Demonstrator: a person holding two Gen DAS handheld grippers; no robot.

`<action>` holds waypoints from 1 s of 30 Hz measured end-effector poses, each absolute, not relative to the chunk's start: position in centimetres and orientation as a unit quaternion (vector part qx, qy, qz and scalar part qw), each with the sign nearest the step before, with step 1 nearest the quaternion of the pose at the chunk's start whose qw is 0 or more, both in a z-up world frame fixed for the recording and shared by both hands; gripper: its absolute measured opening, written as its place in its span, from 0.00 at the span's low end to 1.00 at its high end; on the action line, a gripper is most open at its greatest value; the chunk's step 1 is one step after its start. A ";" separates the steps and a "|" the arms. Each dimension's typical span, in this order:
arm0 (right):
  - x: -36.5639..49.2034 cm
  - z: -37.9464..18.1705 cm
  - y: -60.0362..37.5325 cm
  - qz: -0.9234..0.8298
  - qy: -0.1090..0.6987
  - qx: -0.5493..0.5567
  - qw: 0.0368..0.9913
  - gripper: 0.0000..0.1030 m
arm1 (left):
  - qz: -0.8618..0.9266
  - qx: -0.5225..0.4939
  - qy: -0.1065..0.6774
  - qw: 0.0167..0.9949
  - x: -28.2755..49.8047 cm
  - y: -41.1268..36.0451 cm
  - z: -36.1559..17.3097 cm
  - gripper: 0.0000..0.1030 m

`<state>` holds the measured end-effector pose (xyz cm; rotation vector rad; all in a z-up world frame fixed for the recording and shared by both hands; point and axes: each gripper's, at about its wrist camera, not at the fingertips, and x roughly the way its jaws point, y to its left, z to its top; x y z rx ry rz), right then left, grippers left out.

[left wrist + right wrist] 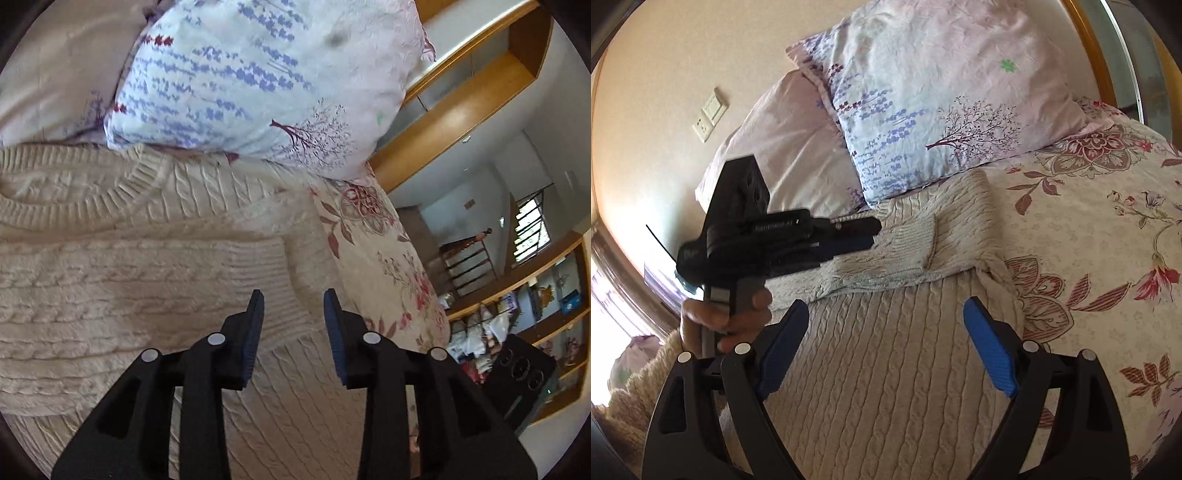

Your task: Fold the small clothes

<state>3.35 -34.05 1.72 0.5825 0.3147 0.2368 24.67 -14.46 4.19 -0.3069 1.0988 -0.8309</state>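
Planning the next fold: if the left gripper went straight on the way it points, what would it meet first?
Most likely the ribbed cuff of the sweater's folded sleeve, which lies just past the open left gripper. The pillow sits farther on. Depth is hard to judge.

A home bedroom: floral bedspread (pixel 1089 229), printed pillows (pixel 934 96), wooden shelves (pixel 546 295), wall socket (pixel 703 126).

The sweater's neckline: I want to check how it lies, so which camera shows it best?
The left wrist view. The sweater shows its ribbed collar plainly, curving below the pillow. In the right wrist view the left gripper blocks that end; only the folded sleeve and body show.
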 end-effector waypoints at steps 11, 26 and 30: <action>13.6 3.1 -36.9 0.133 0.245 0.363 0.889 0.47 | -0.141 -0.118 0.430 0.884 24.7 6.3 7.7 0.53; 17.8 1.7 -34.2 0.088 0.309 0.289 0.902 0.10 | -0.071 -0.174 0.469 0.863 27.0 14.7 2.1 0.43; 16.5 5.7 -33.2 0.065 0.232 0.230 0.943 0.09 | -0.071 -0.173 0.465 0.865 27.1 13.9 1.9 0.30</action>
